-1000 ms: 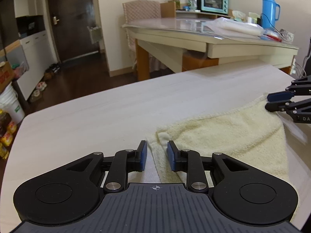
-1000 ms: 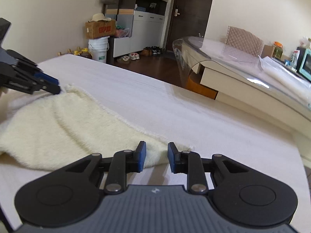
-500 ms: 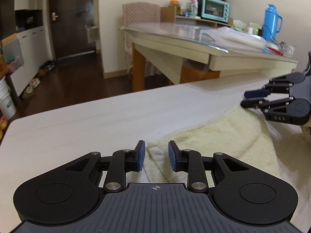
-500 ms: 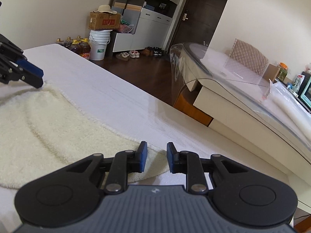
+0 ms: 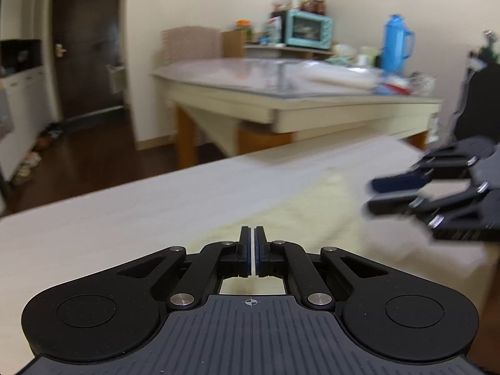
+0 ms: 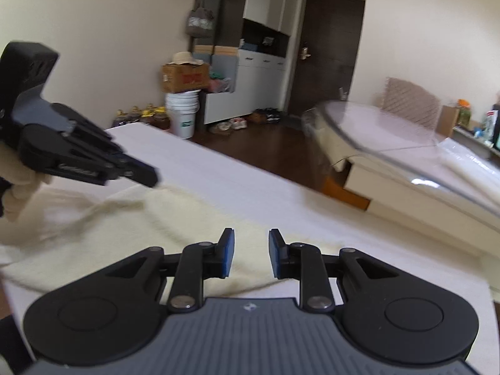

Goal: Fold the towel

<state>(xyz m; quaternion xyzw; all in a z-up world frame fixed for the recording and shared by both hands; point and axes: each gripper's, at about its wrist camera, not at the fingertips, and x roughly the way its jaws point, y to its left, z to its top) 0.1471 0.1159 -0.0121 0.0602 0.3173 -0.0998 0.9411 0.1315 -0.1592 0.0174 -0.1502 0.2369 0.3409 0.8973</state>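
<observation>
The right gripper [image 5: 403,195] looks smeared and fuzzy, and the picture's edge cuts off its back part. The towel [image 5: 312,215] is blurry too (its near edge hides behind the left gripper [image 5: 252,250]).

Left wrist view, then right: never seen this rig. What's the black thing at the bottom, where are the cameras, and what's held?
There is no robot here. A person holds a two-finger tool in each hand, and each tool carries a fisheye camera looking forward along its fingers. The black shape at the bottom of each picture is that tool's own body.

In the left wrist view, the left tool has its blue pads closed on a thin pale sliver, apparently the edge of the towel. In the right wrist view, the right tool is open over the towel and grips nothing.

Each tool also shows at the edge of the other's picture. The cream towel lies on a white table.
</observation>
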